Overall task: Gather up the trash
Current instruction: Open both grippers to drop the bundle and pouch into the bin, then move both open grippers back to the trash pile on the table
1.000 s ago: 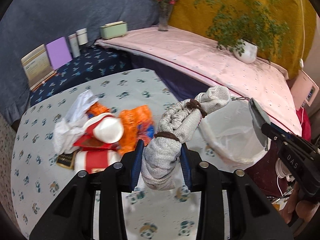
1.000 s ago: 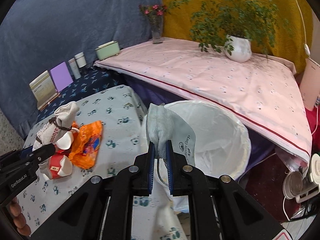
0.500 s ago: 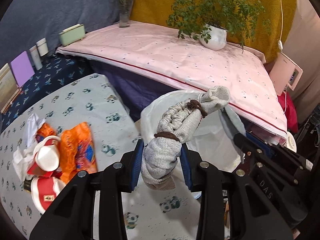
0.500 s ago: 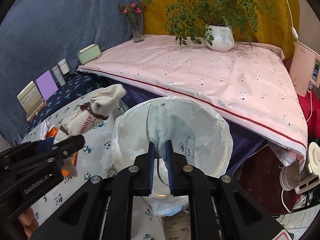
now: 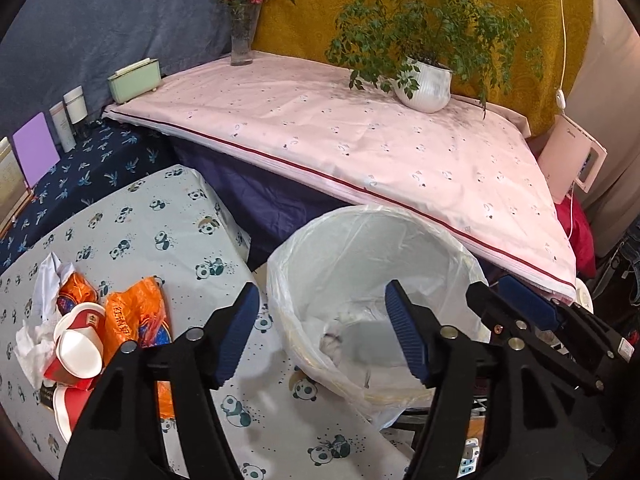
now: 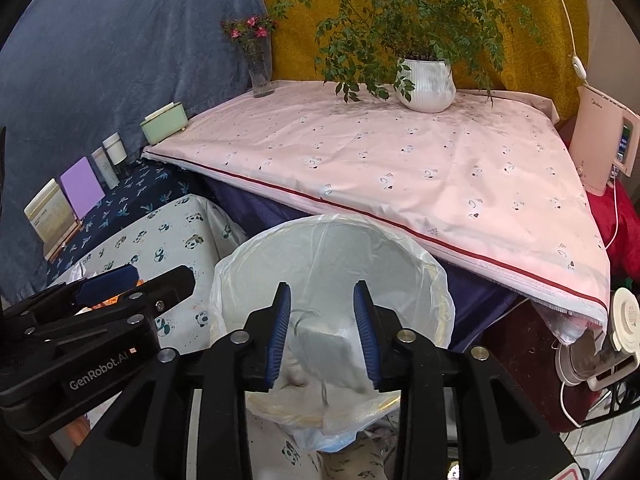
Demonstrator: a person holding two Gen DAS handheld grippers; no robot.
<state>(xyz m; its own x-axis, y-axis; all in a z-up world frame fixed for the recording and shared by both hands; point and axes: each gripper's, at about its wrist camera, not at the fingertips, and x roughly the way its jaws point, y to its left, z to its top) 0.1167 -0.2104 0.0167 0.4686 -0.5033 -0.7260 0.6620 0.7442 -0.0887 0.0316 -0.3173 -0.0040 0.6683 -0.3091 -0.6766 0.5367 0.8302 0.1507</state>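
Both the left gripper (image 5: 320,330) and right gripper (image 6: 322,330) hover over the lined trash bin (image 5: 448,248), jaws just opened and released, nothing between them. A pale mask (image 6: 324,342) drops into the bin. Orange wrappers (image 5: 134,316) and red paper cups (image 5: 78,344) lie on the panda-print surface (image 5: 160,232).

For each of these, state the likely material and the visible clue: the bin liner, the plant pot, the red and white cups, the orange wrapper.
Bin liner: thin translucent plastic film; it creases and shines.
Plant pot: probably glazed ceramic; white, ribbed, slightly glossy.
Red and white cups: likely coated paper; matt white inside, printed red outside.
Orange wrapper: glossy printed plastic film, crumpled with bright highlights.
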